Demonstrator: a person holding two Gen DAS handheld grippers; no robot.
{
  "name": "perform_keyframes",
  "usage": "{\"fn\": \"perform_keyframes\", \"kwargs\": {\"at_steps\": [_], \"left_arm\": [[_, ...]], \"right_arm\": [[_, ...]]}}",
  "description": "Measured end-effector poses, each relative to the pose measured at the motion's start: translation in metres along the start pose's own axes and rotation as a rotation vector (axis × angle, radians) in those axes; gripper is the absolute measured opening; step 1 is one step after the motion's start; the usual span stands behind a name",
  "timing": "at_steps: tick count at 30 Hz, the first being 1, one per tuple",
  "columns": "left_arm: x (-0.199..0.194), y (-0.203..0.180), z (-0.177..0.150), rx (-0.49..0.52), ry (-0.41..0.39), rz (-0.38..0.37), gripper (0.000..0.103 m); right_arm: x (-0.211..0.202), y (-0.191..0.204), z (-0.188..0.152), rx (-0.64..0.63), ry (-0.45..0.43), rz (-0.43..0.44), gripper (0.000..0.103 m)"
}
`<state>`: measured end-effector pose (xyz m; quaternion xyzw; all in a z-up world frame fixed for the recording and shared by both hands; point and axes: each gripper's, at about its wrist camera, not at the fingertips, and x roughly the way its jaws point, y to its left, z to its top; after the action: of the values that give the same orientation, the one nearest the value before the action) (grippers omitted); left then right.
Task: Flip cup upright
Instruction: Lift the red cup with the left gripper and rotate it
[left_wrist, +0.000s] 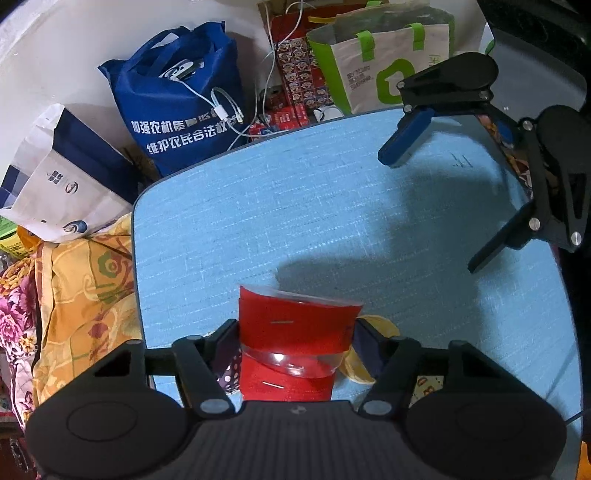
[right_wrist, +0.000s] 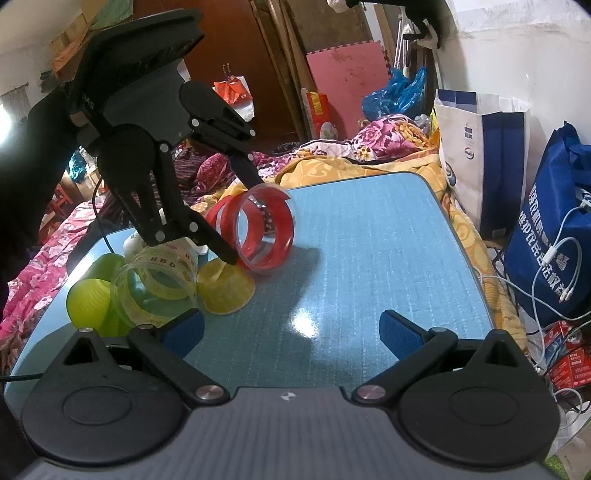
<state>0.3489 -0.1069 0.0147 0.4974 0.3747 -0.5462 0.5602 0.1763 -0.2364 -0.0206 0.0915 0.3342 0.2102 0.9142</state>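
Observation:
A clear plastic cup with red bands (left_wrist: 295, 332) sits between the fingers of my left gripper (left_wrist: 295, 334), which is shut on it. In the right wrist view the cup (right_wrist: 264, 230) is held tilted on its side above the blue table (right_wrist: 369, 258), its open mouth facing the camera. The left gripper (right_wrist: 240, 225) shows there clamped on the cup's sides. My right gripper (right_wrist: 291, 330) is open and empty, low over the table's near edge; it also shows in the left wrist view (left_wrist: 432, 206) at the far right.
A yellow cup (right_wrist: 225, 288) lies mouth down beside the red one. A clear cup with yellow lettered bands (right_wrist: 159, 284) and green cups (right_wrist: 92, 295) lie at the table's left. Bags (left_wrist: 184, 99) and bedding (left_wrist: 85, 288) surround the table.

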Motion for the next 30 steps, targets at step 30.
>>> {"fn": "perform_keyframes", "kwargs": {"at_steps": [30], "left_arm": [[-0.074, -0.031, -0.008, -0.368, -0.018, 0.237, 0.068]], "right_arm": [[-0.005, -0.007, 0.015, 0.040, -0.050, 0.107, 0.102]]}}
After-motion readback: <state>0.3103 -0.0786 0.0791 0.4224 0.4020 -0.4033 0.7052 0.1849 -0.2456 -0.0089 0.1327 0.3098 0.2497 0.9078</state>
